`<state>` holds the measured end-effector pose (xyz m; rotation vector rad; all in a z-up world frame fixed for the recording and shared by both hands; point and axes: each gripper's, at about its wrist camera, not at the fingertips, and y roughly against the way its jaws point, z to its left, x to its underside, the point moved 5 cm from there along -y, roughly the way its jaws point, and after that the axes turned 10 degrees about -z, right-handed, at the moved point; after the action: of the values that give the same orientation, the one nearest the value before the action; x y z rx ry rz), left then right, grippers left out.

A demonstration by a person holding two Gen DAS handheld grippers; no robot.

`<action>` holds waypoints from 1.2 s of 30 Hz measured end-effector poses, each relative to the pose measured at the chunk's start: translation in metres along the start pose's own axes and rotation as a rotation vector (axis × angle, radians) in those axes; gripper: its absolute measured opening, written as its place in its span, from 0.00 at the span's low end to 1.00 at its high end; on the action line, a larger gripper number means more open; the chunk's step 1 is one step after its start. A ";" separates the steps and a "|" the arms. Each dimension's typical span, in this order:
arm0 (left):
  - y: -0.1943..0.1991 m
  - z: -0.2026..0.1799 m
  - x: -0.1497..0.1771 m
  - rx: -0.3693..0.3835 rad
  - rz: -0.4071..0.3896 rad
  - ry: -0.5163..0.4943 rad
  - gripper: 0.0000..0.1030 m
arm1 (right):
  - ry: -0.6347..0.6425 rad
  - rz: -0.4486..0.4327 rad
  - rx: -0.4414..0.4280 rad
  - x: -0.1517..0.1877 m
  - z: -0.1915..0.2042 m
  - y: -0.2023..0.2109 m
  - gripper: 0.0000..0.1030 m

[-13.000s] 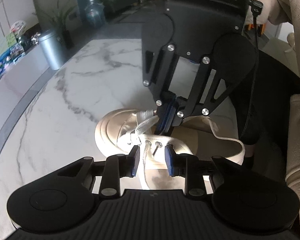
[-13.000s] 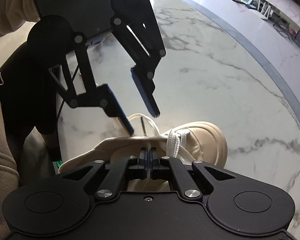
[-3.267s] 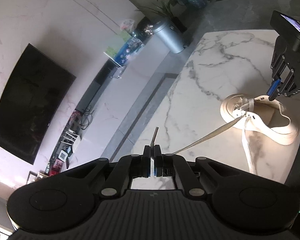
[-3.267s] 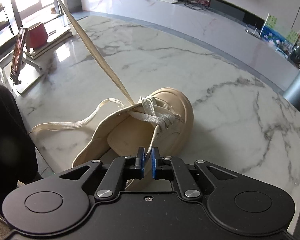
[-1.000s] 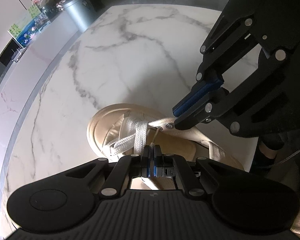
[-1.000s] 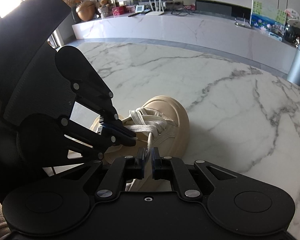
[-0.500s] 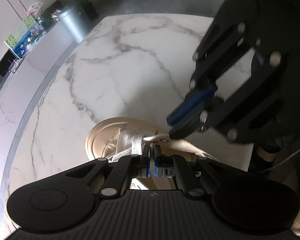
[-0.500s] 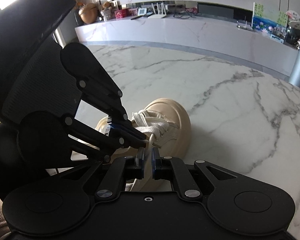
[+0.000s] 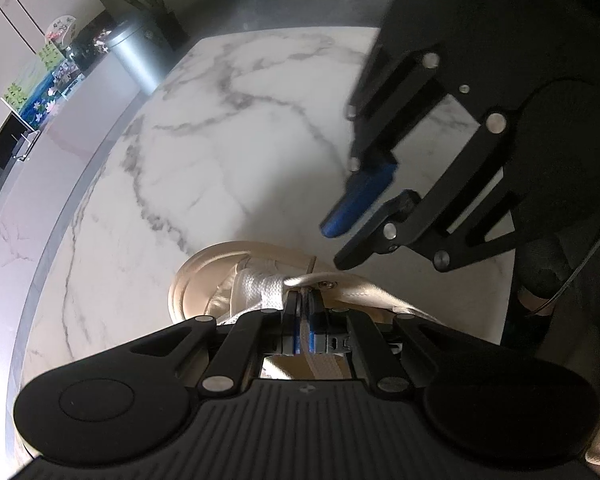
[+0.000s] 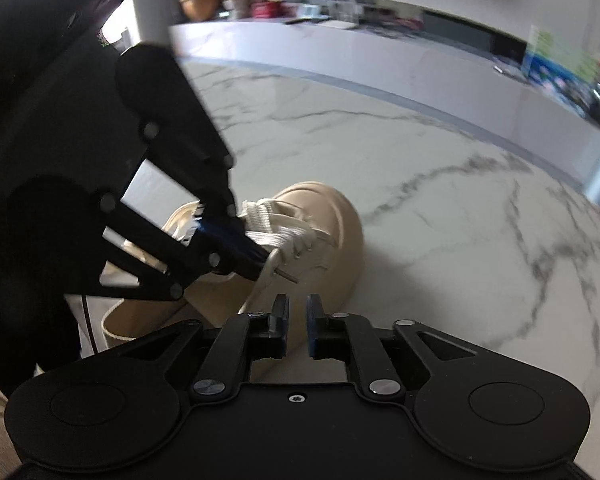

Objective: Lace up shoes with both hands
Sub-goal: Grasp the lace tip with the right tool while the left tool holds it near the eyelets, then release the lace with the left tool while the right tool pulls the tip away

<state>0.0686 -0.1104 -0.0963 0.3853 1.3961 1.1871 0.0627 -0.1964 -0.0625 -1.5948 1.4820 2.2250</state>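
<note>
A beige shoe stands on the white marble table, toe pointing away. White lace crosses its front eyelets. My left gripper is shut on a lace strand right at an eyelet on the shoe's upper. In the right wrist view the left gripper pinches the lace, and the lace's tip sticks out just past its fingers, over the shoe. My right gripper is open with nothing between its pads, held just short of the lace tip. From the left wrist, the right gripper hovers above the shoe.
A grey metal bin and a plant stand on the floor beyond the table's far corner. A long white counter with small items runs behind the table. A person's dark clothing fills the right side.
The right gripper has opened and drawn back a little from the shoe. The left gripper stays shut on the lace at the eyelet, with the lace tip now poking out past it.
</note>
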 end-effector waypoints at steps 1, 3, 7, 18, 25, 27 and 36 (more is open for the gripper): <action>0.000 0.001 0.000 0.005 -0.001 0.005 0.03 | 0.030 0.000 -0.007 0.000 0.001 -0.001 0.14; 0.001 0.002 0.000 0.014 -0.004 0.011 0.03 | 0.115 0.013 -0.042 -0.002 0.002 -0.004 0.15; 0.003 0.002 -0.001 0.019 -0.012 0.003 0.03 | 0.236 0.038 -0.100 -0.005 0.005 -0.009 0.15; 0.004 0.004 0.003 0.044 -0.058 -0.019 0.05 | 0.561 0.099 -0.240 -0.013 0.015 -0.018 0.07; 0.003 0.010 0.006 0.055 -0.085 0.017 0.05 | 0.624 0.141 -0.270 -0.012 0.019 -0.026 0.01; 0.004 0.010 0.006 0.053 -0.091 0.027 0.05 | 0.621 0.150 -0.272 -0.010 0.020 -0.026 0.01; 0.031 0.011 0.016 -0.008 -0.123 0.090 0.11 | 0.610 0.188 -0.215 -0.019 0.020 -0.027 0.01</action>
<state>0.0615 -0.0798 -0.0771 0.2390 1.4713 1.1206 0.0710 -0.1587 -0.0657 -2.4648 1.6005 2.1553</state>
